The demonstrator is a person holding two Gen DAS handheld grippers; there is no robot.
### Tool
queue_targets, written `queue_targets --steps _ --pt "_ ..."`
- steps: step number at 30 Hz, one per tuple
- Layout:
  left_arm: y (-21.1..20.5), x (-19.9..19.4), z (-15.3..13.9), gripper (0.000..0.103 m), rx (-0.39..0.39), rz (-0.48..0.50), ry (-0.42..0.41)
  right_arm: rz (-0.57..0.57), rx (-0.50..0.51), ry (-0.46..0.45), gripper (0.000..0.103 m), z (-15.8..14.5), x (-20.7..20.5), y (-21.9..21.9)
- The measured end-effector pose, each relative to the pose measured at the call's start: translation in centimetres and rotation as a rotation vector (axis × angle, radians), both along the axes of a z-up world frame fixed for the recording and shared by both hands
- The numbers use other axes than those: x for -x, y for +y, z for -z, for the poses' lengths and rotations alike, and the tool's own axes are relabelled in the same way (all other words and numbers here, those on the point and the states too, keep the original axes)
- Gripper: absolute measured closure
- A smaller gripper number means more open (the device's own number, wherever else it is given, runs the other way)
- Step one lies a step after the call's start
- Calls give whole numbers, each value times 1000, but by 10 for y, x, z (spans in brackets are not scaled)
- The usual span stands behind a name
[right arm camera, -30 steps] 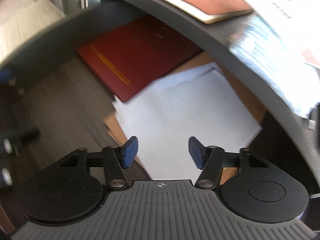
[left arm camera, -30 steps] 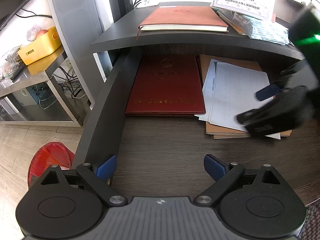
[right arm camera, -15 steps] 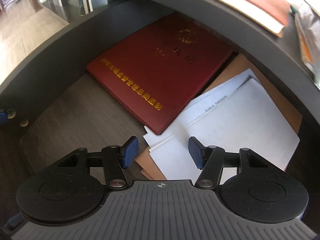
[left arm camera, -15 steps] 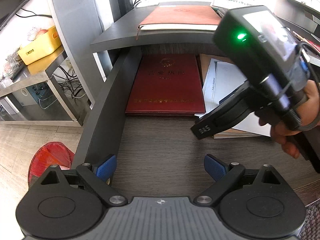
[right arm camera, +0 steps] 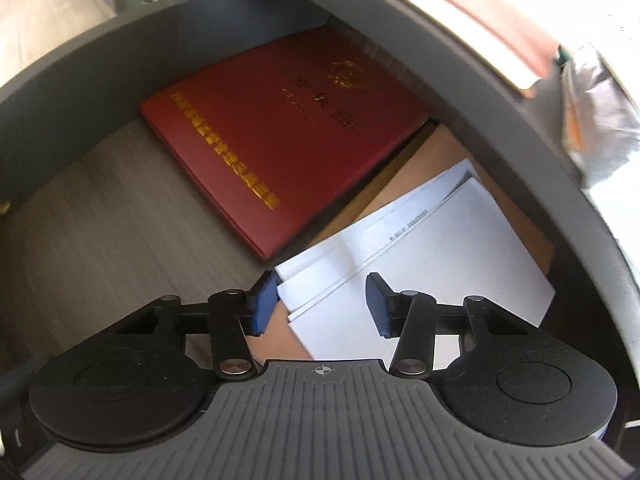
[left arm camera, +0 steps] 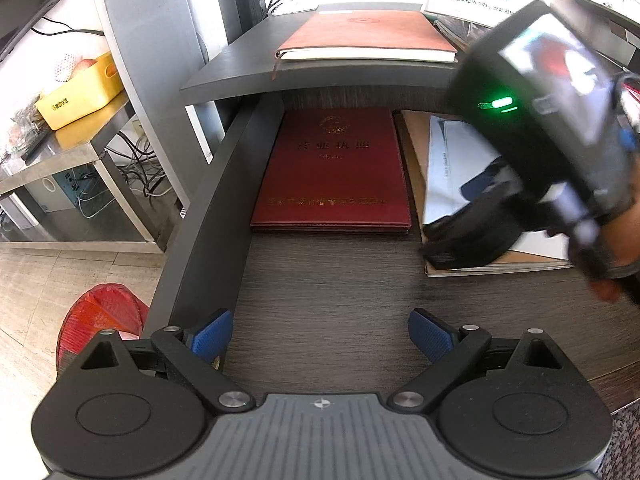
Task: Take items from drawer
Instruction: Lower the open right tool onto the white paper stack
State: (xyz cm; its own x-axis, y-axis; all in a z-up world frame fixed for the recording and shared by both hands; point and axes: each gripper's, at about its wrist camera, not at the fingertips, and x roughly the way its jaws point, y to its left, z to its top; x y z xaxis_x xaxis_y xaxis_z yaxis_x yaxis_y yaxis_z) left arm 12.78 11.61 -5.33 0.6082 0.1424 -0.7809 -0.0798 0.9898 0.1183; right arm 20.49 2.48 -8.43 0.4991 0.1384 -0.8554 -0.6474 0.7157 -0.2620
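Left of the open drawer (left arm camera: 208, 216), outside its dark side wall, I see a red mesh bin (left arm camera: 100, 320) on the floor and a steel table carrying a yellow box (left arm camera: 80, 96). My left gripper (left arm camera: 320, 338) hangs over the drawer's bare front floor with its jaws spread wide and nothing between them. It sits well short of everything stored in the drawer.

Against that left wall of the drawer, toward the back, lies the dark red certificate folder (left arm camera: 332, 168) with gold lettering, flat on the floor. Just right of it is a brown envelope (left arm camera: 414, 148), and a stack of white papers (left arm camera: 444, 176) rests on top of the envelope.

Over that stack I have my right gripper (right arm camera: 322, 304), held by a hand (left arm camera: 616, 240) at the drawer's right side. Its jaws are closing. In the right wrist view the near corner of the white papers (right arm camera: 440, 256) lies in the gap between the two blue pads (right arm camera: 262, 304); the left pad stands right at the sheets' left edge, the right pad above the paper. I cannot tell whether either pad presses on the sheets.

Above the drawer, on the desk top (left arm camera: 248, 64), sits an orange-brown notebook (left arm camera: 368, 36).
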Motion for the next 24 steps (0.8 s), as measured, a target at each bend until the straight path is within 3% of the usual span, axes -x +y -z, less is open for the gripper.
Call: queue_targets --steps 6,9,12,15,19,24 --pt "0 0 1 7 -1 0 -2 -13 17 6 58 -13 1 -30" --pt "0 0 1 7 -3 -2 -2 -6 5 52 58 -17 -4 -48" --pt "0 0 1 7 -3 -2 -1 -29 -19 64 55 -23 -1 -63" --pt "0 0 1 7 -4 -2 0 45 -49 95 39 -29 -4 -82" --pt "0 0 2 7 -5 -2 0 176 -78 98 39 -30 -10 -119" --pt "-1 1 2 6 -7 -3 0 127 -54 101 38 -19 -8 -135"
